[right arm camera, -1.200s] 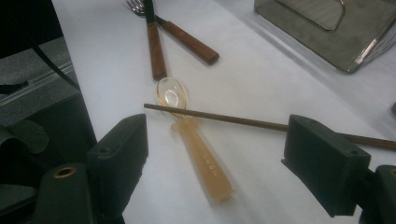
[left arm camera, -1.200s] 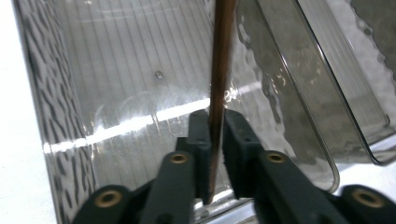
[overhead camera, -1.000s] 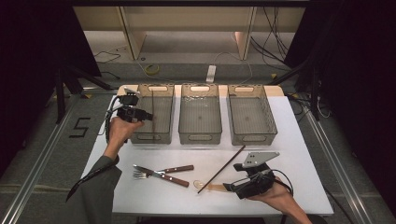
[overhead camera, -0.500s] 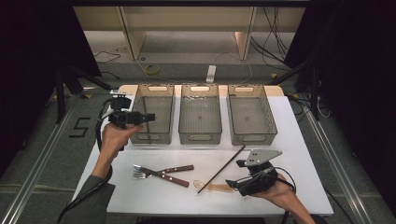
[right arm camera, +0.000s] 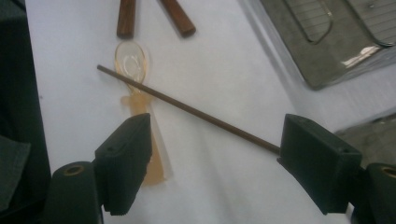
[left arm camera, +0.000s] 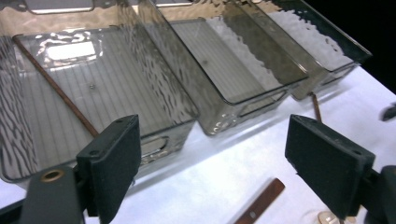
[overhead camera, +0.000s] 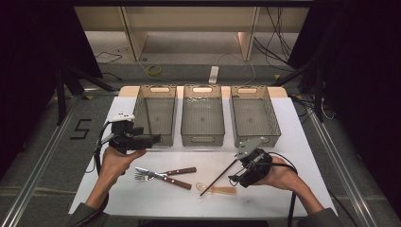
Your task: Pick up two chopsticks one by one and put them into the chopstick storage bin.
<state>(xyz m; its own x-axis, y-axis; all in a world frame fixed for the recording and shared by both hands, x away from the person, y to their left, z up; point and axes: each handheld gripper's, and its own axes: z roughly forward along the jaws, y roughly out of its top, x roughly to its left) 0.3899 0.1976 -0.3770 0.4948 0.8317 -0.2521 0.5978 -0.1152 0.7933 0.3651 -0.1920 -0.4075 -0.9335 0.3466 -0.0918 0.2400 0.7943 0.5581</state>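
Over the white table (overhead camera: 293, 142): a person is sorting cutlery toward 3 clear bins lined up at 12 o'clock.
Left gripper (overhead camera: 153, 139): hovering at 9 o'clock by the left bin (overhead camera: 142, 106); its jaws have just been opening and are standing wide, with nothing between them.
Binned chopstick (left arm camera: 56, 91): lying aslant on the left bin's floor.
Right gripper (right arm camera: 229, 163): hanging low at 4 o'clock, released, jaws spread wide and pressing on nothing.
Loose chopstick (right arm camera: 187, 108): lying flat on the table, running from 7 o'clock to 1 o'clock; in the right gripper view its near end is reaching the right-hand jaw, and whether it is touching that jaw I cannot tell.
Spoon (right arm camera: 135, 93): a pale translucent one, lying under the loose chopstick's far end, so the 2 are crossing.
Forks (overhead camera: 163, 176): 2 with wooden handles, crossing at 6 o'clock, well clear of the grab.
Step in hand: judging by the pose, the right gripper is lining up on the loose chopstick.
Doing it well: the thin stick is sitting off to 1 side of the gap, so centring the jaws across it is mattering most.
Grip spot: closing near the end away from the spoon is looking safest.
Risk: a round, slim stick is likely to be rolling or pivoting under an off-centre squeeze.
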